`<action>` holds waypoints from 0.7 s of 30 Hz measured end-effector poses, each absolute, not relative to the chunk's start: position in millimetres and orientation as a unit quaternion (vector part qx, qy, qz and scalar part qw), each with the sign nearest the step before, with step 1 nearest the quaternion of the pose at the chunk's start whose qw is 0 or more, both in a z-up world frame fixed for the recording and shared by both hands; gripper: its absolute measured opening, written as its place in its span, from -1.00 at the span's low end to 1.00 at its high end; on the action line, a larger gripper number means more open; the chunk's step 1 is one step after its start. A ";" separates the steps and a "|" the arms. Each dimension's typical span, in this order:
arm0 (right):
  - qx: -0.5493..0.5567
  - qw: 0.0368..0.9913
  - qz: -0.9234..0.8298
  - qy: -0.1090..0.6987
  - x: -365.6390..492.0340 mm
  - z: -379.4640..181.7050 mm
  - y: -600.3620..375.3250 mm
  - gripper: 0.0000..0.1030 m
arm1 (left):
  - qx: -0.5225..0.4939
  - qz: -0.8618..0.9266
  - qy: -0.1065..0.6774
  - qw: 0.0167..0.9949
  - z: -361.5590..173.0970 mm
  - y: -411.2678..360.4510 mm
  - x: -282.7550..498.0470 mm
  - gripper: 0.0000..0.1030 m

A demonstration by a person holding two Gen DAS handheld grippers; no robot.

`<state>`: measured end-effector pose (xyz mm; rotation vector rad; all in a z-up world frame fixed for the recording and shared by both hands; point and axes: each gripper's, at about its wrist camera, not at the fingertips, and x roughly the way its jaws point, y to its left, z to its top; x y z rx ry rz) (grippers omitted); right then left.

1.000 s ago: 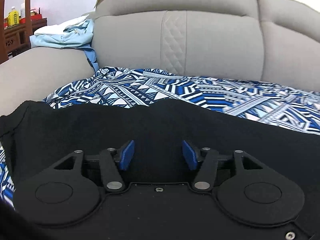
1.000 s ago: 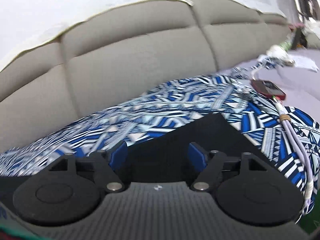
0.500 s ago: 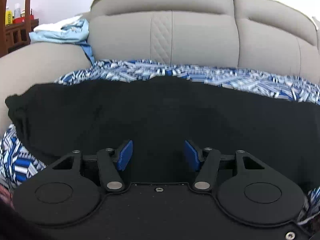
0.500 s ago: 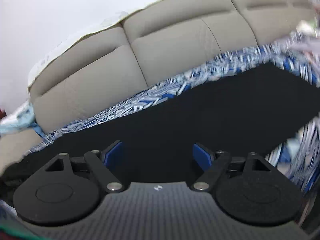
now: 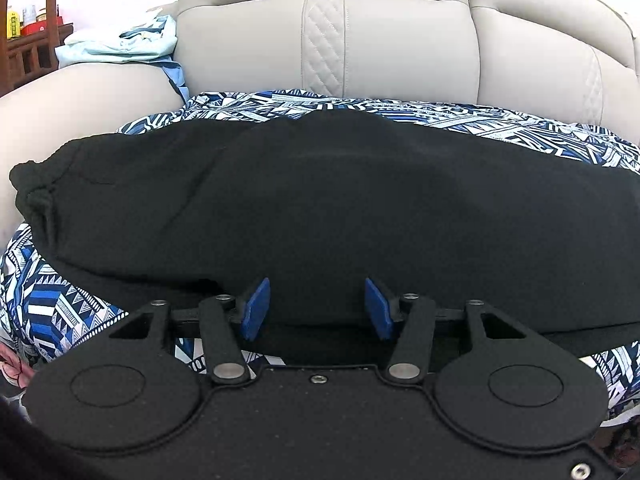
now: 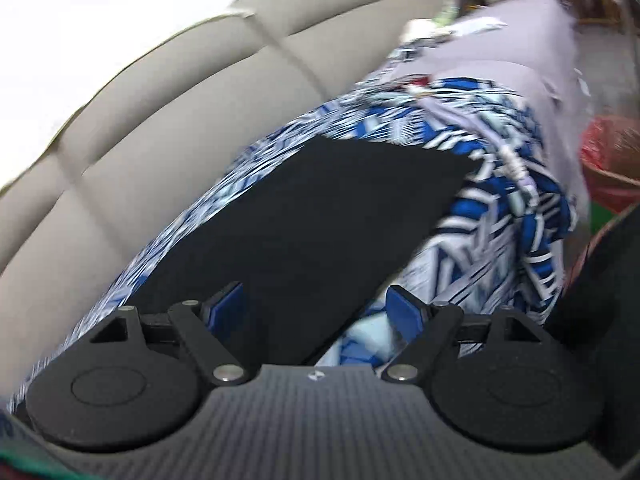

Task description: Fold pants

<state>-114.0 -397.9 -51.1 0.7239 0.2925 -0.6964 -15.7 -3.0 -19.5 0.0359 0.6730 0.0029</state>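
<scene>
Pants (image 5: 360, 208), black, lie spread across the middle of the left wrist frame on a blue-and-white patterned cloth (image 5: 48, 300) that covers the seat of a beige sofa (image 5: 384, 36); their gathered end sits at the left edge. In the blurred right wrist frame the pants (image 6: 320, 232) run from the lower middle up toward the centre right, ending in a straight edge. The left hand-held gripper (image 5: 316, 308) sits at the lower centre with its blue pads apart, over the near edge of the fabric. The right hand-held gripper (image 6: 316, 312) is likewise spread apart, gripping nothing. Light blue clothing (image 5: 120, 44) rests on the armrest, upper left.
</scene>
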 end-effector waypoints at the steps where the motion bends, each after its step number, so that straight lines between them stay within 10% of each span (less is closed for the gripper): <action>1: 0.355 0.861 -0.340 0.135 -113.9 -52.8 -406.9 0.69 | 0.017 0.003 0.331 0.944 -19.3 -3.9 -14.7 -0.01; 12: 0.373 0.863 -0.328 0.088 -95.8 -49.5 -461.5 0.63 | -0.020 0.020 0.347 0.937 -12.6 9.5 -0.5 -0.05; 21: 0.415 0.851 -0.311 0.084 -82.4 -53.0 -497.8 -0.18 | -0.052 0.040 0.342 0.937 -2.5 26.7 13.7 -0.09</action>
